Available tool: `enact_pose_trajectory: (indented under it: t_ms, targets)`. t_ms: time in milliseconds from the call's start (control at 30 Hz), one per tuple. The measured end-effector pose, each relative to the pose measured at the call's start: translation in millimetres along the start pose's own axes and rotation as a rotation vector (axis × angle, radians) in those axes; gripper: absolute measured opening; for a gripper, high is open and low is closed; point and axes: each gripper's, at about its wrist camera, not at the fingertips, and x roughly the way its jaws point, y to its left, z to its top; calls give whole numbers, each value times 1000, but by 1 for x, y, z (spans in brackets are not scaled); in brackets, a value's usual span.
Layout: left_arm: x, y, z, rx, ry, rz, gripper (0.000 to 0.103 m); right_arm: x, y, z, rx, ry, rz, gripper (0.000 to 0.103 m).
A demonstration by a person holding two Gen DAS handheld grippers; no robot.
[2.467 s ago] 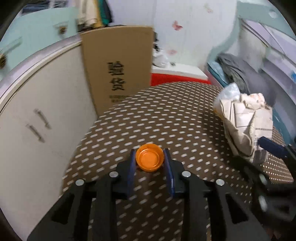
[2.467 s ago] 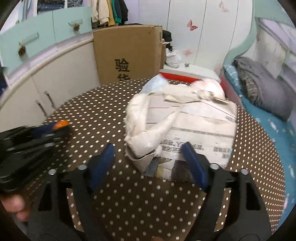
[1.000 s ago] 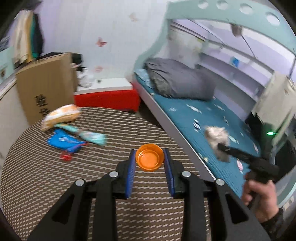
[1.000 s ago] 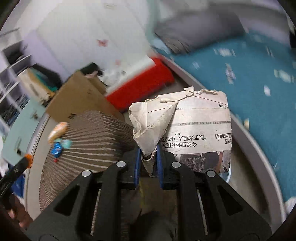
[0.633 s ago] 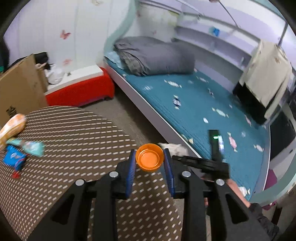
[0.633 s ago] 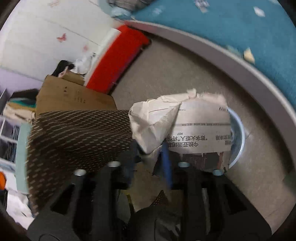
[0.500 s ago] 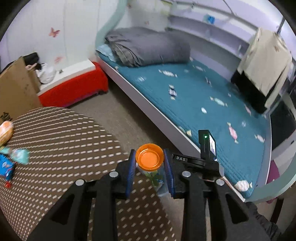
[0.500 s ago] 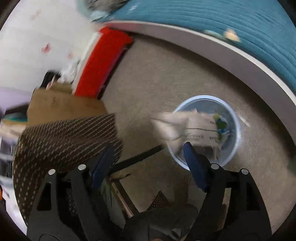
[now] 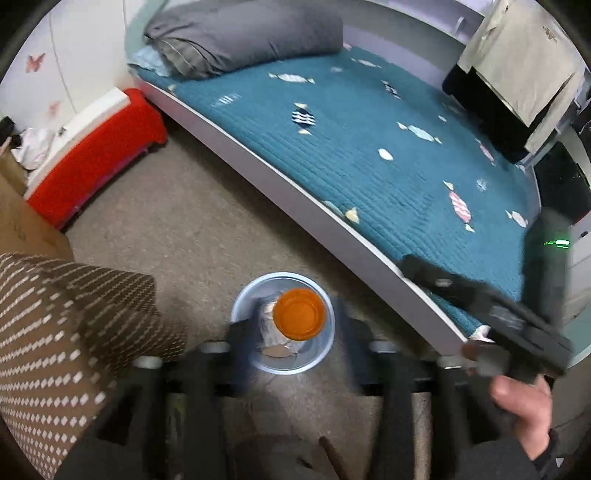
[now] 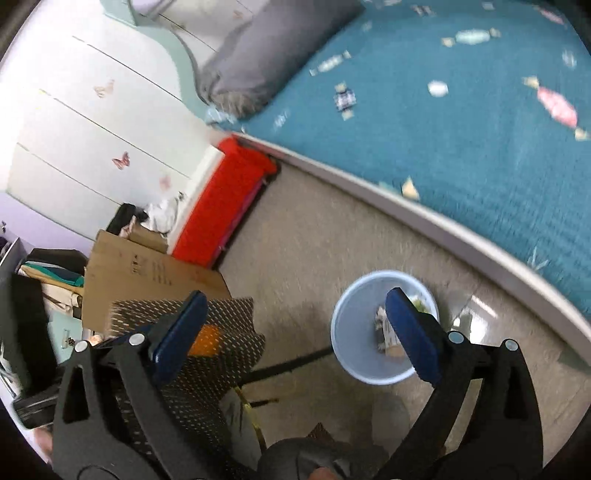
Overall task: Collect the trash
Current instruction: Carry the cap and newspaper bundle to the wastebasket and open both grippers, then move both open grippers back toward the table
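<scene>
Teal bed (image 9: 388,147) (grey pillow (image 9: 240,33)), beige floor (image 9: 192,221), red bench (image 9: 96,158).

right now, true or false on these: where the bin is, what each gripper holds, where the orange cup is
1. The round pale blue plastic bin stands on the floor beside the teal bed. True.
2. The right gripper is shut on the crumpled newspaper. False: its fingers stand wide apart, and the newspaper lies inside the bin.
3. In the left wrist view, the round orange cup shows over the bin's opening. True.
4. The bin sits on the brown dotted table. False: it is on the floor, apart from the table.
</scene>
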Motion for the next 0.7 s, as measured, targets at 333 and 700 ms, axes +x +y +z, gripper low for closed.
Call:
enact_pose_trajectory:
  t_ms: [333, 700]
  targets:
    - [-44, 22, -9, -127, -130, 52, 92, -44, 44, 3, -102, -114, -37, 97]
    - [-146, 45, -68, -202, -314, 105, 92, -71, 156, -35, -406, -140, -20, 97]
